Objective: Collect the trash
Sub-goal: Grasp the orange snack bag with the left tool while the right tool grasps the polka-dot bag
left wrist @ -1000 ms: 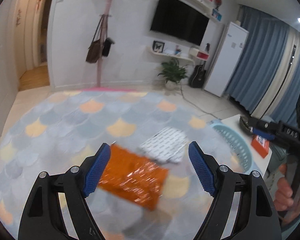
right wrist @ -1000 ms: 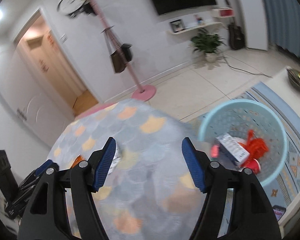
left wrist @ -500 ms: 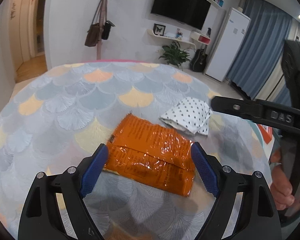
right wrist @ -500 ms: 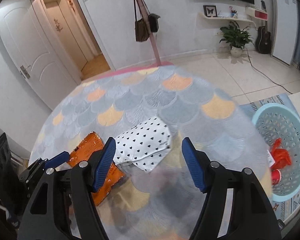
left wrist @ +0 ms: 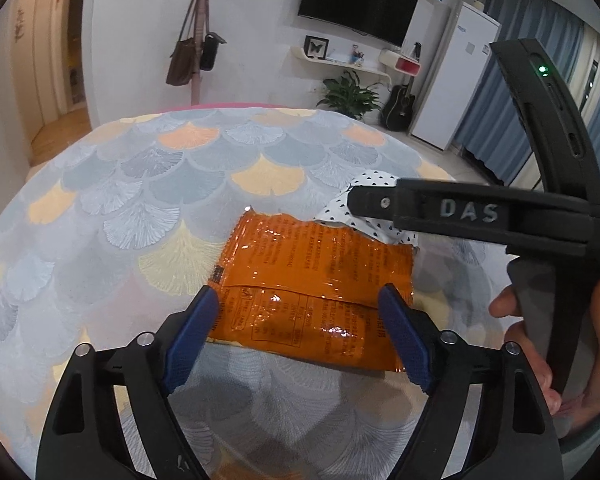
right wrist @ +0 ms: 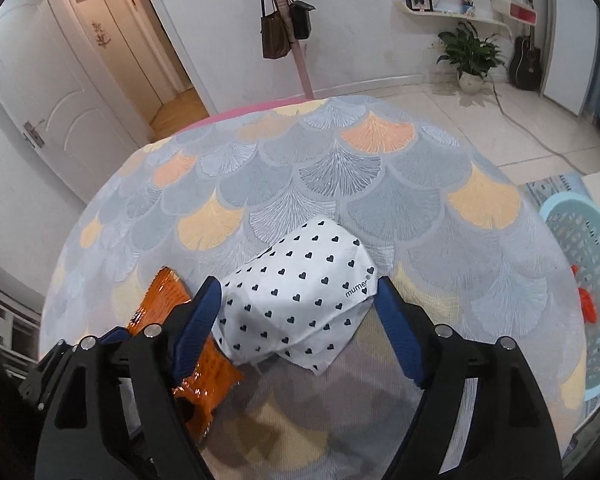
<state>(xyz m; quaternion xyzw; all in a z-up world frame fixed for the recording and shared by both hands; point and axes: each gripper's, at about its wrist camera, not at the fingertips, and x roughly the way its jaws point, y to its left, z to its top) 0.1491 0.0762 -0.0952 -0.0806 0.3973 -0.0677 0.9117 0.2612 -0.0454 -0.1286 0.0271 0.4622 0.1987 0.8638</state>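
1. Evenly lit indoors, fairly bright, with a warmer glow through the doorway (right wrist: 168,92).
2. Strong fisheye bending; black vignette at every corner.
3. Sharp in both views, no motion blur.
4. Small white glare spots on the orange wrapper (left wrist: 316,280).
5. Soft dark shadows on the surface (right wrist: 340,184) beneath each claw.
6. Green indicator light (left wrist: 543,69) glowing.

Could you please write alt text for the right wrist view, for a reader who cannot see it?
The right claw hangs open around a white heart-print bag on a round table with a fan-pattern cloth, its jaws having just been opening. An orange wrapper lies partly under the bag at left, and a light blue basket stands on the floor at right.
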